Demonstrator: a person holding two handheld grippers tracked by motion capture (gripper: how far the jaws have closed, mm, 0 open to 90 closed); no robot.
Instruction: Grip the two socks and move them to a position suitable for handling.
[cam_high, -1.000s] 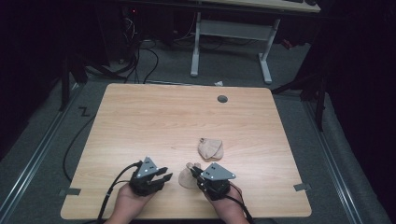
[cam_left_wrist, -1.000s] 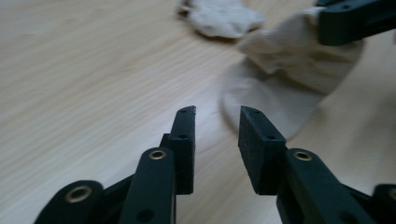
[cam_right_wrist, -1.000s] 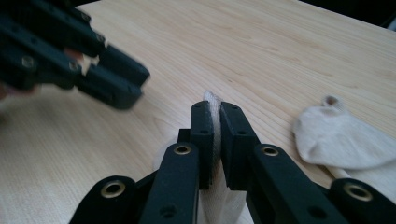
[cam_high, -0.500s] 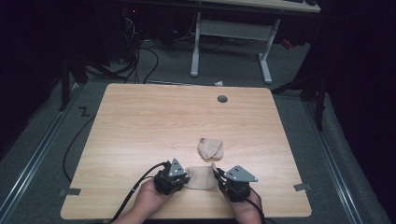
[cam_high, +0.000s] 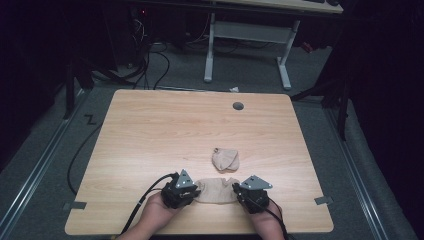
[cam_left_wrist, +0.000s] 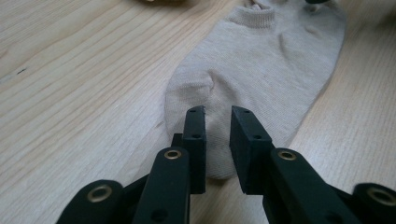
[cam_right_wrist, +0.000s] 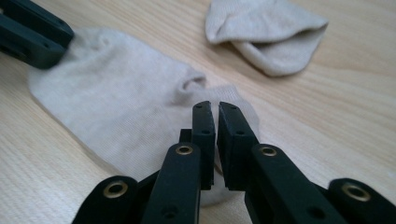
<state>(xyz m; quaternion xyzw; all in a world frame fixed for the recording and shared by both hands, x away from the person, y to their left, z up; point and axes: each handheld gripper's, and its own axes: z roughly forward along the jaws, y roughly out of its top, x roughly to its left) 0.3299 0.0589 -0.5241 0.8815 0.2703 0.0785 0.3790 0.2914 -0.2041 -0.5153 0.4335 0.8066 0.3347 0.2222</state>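
Observation:
A beige ankle sock (cam_high: 216, 191) lies stretched flat near the table's front edge, between my two grippers. My left gripper (cam_high: 196, 190) holds its toe end: in the left gripper view the jaws (cam_left_wrist: 217, 126) have just closed and pinch a fold of the sock (cam_left_wrist: 261, 60). My right gripper (cam_high: 238, 192) is at the cuff end. In the right gripper view its jaws (cam_right_wrist: 215, 126) have just closed to a thin slit on the cuff edge of the sock (cam_right_wrist: 121, 107). The left gripper's jaws (cam_right_wrist: 32, 37) show at the sock's far end there.
A second beige sock (cam_high: 225, 160), folded over, lies just behind the flat one, also seen as the folded sock (cam_right_wrist: 266, 32). The wooden table (cam_high: 165, 130) has a round cable hole (cam_high: 238, 106) at the back. Cables trail from both grippers off the front edge.
Both hands have shifted to the right along the front edge. The sock, bunched between them a second ago, now lies spread out flat with a gripper at each end.

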